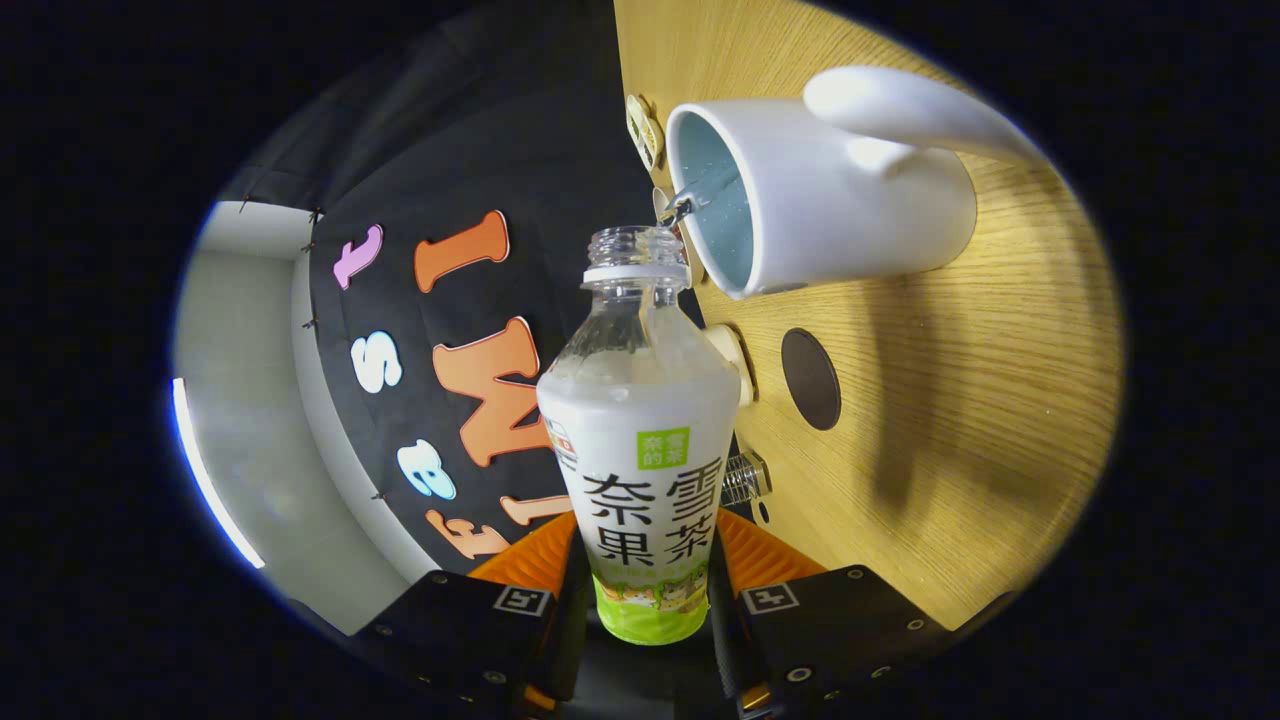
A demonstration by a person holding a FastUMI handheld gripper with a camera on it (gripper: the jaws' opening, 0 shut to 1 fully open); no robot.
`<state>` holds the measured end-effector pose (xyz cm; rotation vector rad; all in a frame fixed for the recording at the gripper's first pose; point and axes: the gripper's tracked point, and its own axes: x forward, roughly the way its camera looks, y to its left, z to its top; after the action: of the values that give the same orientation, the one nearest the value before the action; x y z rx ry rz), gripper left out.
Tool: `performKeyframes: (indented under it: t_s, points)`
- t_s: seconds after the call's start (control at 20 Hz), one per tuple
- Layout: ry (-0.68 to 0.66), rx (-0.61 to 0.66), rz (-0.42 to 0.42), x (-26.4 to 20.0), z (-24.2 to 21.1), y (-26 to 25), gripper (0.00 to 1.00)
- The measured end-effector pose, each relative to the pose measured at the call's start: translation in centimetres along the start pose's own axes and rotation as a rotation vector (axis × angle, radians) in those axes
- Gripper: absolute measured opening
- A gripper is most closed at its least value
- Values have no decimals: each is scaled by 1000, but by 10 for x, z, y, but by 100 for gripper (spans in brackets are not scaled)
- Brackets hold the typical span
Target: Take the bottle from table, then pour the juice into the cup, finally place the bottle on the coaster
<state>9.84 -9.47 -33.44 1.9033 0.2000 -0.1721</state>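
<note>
Pinching one bottle (640, 440) between both fingers, gripper (645, 600) tipped sideways. Bottle uncapped, mouth just beside rim of one white cup (840, 190), thin stream entering cup. One dark round coaster (810, 379) on wooden table (980, 400), near cup base.

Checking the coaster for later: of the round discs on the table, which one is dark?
The dark brown disc beside the cup, beyond the bottle clamped between the gripper's fingers; the others are pale.

Wooden table (980, 400); black cloth wall (500, 150); pale wall (240, 400) beyond.
</note>
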Motion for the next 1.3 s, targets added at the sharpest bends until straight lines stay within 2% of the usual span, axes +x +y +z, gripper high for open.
performKeyframes:
  t_s: [1.3]
  points:
    - [-45,130,60,-1,13,31,54]
